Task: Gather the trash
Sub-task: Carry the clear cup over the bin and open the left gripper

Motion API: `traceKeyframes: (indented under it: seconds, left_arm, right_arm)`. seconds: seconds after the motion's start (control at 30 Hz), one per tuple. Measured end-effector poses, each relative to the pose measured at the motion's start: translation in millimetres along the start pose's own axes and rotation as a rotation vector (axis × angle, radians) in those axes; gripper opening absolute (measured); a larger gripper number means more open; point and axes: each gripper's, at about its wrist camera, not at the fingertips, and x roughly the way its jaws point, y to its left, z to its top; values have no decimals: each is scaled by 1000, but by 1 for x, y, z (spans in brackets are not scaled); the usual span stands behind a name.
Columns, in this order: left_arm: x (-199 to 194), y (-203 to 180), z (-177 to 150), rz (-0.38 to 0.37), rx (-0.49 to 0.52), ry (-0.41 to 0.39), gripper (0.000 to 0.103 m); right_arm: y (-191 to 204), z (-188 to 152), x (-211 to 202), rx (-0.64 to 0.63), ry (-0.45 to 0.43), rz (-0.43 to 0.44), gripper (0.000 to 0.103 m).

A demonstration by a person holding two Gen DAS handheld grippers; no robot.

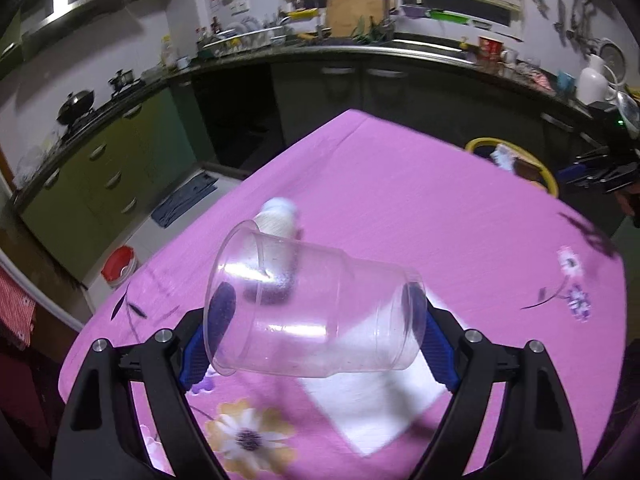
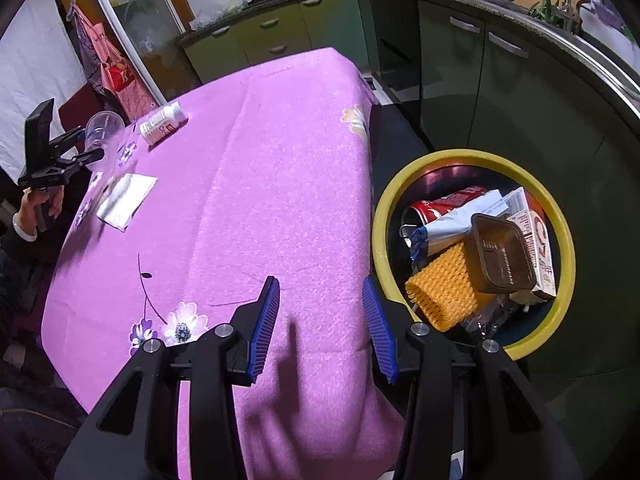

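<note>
My left gripper [image 1: 316,320] is shut on a clear plastic cup [image 1: 312,304], held on its side above the pink tablecloth [image 1: 420,208]; it also shows in the right wrist view [image 2: 102,134]. A white bottle [image 1: 278,218] lies on the cloth beyond the cup, and shows in the right wrist view [image 2: 163,124]. A white napkin [image 1: 372,404] lies under the cup; it shows in the right wrist view [image 2: 126,200]. My right gripper [image 2: 320,320] is open and empty over the table's near edge, left of the yellow-rimmed trash bin [image 2: 568,240].
The bin holds a red can [image 2: 440,204], a brown plastic tub [image 2: 502,256], an orange foam net [image 2: 444,292] and a carton [image 2: 536,232]. It also shows at the table's far right in the left wrist view [image 1: 548,176]. Kitchen cabinets and counter [image 1: 320,56] surround the table.
</note>
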Motion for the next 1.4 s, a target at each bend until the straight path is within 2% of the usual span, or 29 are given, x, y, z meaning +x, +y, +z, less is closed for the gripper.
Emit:
traceKeyframes:
  seconds: [0.2,0.33,0.43,0.6,0.67,0.8,0.93,1.03,1.13,1.27,1.4]
  left_arm:
    - [-7,-65,36,-118,61,-28,81]
    - [9,-120,70,-251,109,-19,81]
    - [33,-167,103,-358,144,-7,81]
    - [83,-233,152,-465,189,10,81]
    - [106,-259,169,-486,210,31,81]
    - [152,-293,194,-477,244,73,81]
    - [198,-309,205,-473,308,135,81]
    - [219,-314,208,-484,412,185,81]
    - [231,-326,210,-429,585,231,81]
    - [238,-332,212,-352,759,266,81]
    - [251,-342,208,-311,884,320,81]
  right_arm:
    - [-19,-18,-27,48,-51,-20,44]
    - [-48,-41,-49,123,-84,-52,44]
    - [-74,-62,-67,188,-108,-80,44]
    - [-104,-96,-88,265,-140,-96,44]
    - [-114,-106,-91,287,-145,-96,44]
    - [-132,-124,-93,332,-150,-91,44]
    - [-149,-141,-94,369,-157,-79,44]
    - [-158,-150,-93,387,-156,-76,44]
    - [-167,-157,-93,411,-158,-76,44]
    - [-175,-166,-91,440,-159,-71,44]
    - [-177,-169,-85,453,-154,-61,44]
